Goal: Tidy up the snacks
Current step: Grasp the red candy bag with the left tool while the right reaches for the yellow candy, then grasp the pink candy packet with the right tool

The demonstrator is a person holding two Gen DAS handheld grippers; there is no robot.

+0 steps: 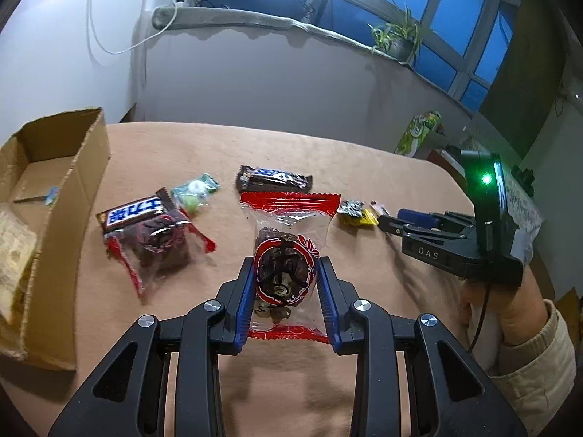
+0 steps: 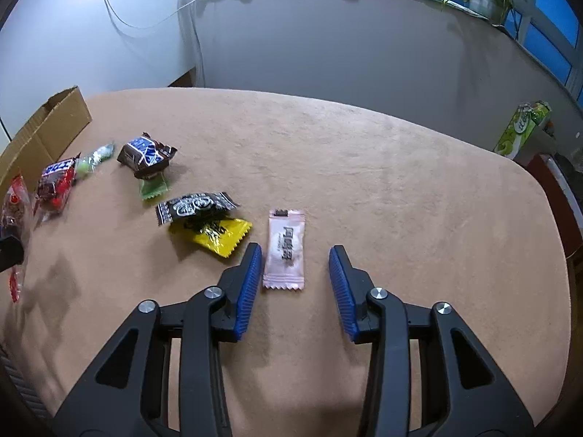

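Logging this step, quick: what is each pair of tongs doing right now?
Left tongs: closed on the red-edged clear snack packet.
Right tongs: open, holding nothing; the pink candy packet lies between them.

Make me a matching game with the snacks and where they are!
Things:
1. red-edged packet
2. pink packet
3. yellow packet
4. box

Places:
A. under a black packet
B. at the table's left edge
C. gripped in the left gripper
D. flat between the right gripper's open jaws

Pairs: 1-C, 2-D, 3-A, 4-B
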